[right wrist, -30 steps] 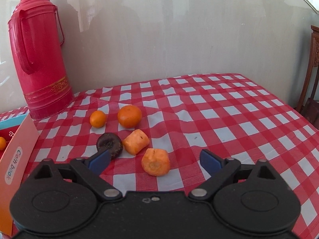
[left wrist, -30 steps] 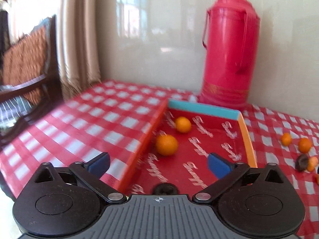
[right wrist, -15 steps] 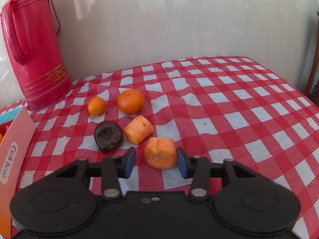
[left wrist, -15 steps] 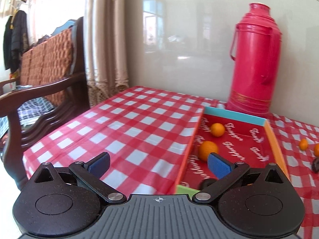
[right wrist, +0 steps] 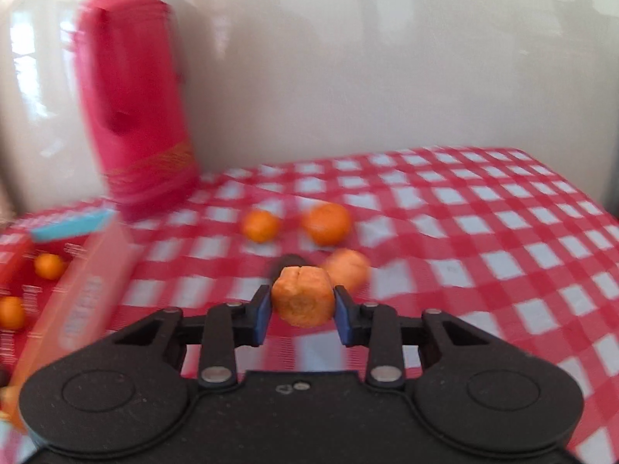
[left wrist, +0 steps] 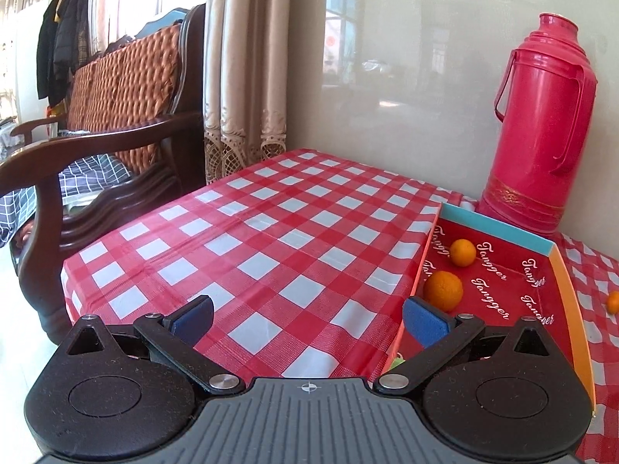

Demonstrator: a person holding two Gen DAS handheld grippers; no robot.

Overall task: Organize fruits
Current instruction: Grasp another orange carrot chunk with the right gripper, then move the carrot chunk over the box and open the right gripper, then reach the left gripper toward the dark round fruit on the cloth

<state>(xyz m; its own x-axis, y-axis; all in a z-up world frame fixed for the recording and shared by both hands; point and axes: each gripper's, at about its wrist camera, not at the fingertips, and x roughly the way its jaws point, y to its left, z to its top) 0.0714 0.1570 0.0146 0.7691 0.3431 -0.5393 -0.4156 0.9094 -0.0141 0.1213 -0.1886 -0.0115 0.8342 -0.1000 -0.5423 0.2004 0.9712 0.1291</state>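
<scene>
My right gripper [right wrist: 303, 311] is shut on an orange carrot chunk [right wrist: 303, 299] and holds it above the checked cloth. Behind it lie a second carrot chunk [right wrist: 348, 272], a dark fruit [right wrist: 288, 260] mostly hidden, a small orange [right wrist: 260, 226] and a larger orange [right wrist: 327, 223]. The red box tray [right wrist: 93, 270] is at the left with two oranges [right wrist: 48, 266] inside. My left gripper [left wrist: 307, 319] is open and empty over the cloth, left of the tray [left wrist: 499, 228], which holds two oranges [left wrist: 443, 291].
A tall red thermos [left wrist: 541, 127] stands at the wall behind the tray, also in the right wrist view [right wrist: 131, 116]. A wooden chair [left wrist: 116, 135] and curtain [left wrist: 247, 77] are off the table's left edge. One orange [left wrist: 613, 301] lies right of the tray.
My right gripper has closed on the carrot chunk, lifted it and swung left toward the tray. My left gripper has drawn back and turned left, away from the tray, staying open.
</scene>
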